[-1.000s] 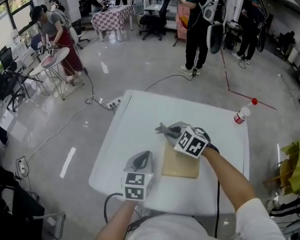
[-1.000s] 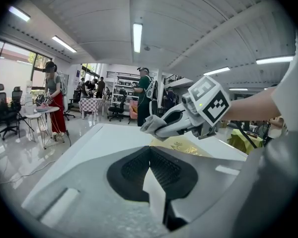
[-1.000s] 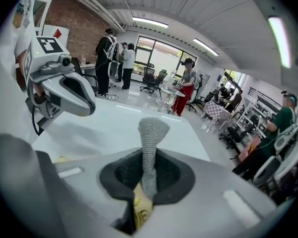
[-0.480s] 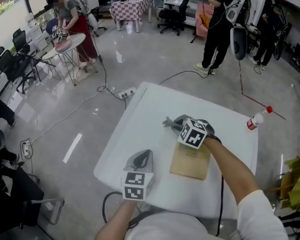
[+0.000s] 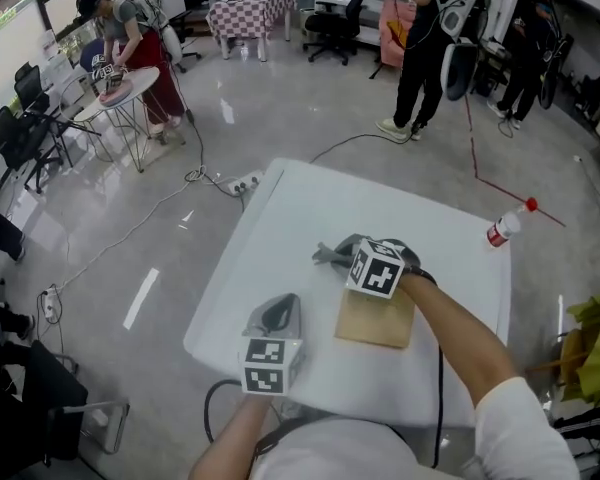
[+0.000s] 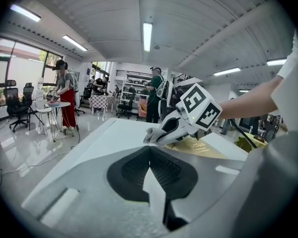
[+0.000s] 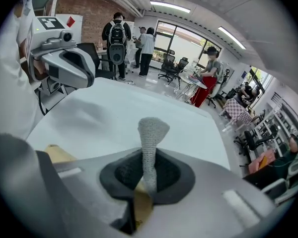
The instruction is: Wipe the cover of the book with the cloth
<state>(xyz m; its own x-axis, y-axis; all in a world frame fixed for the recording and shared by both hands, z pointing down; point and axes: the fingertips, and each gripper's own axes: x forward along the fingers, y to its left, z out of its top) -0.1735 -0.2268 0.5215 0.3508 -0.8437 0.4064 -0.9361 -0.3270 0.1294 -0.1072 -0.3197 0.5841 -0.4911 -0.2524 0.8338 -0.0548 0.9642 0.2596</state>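
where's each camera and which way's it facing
Head view: on the head, down at the white square table; both forearms, left gripper and right gripper show.
Left gripper view: on that gripper, along its shut jaws across the table; right forearm shows.
Right gripper view: on that gripper, along jaws shut on the grey knitted cloth.
Both gripper views share the flat tan book.

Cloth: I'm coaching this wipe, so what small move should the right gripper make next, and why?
Probably drag the right gripper and its cloth back across the book: the cloth is pinched in shut jaws but sticks out past the cover's far edge, over bare table.
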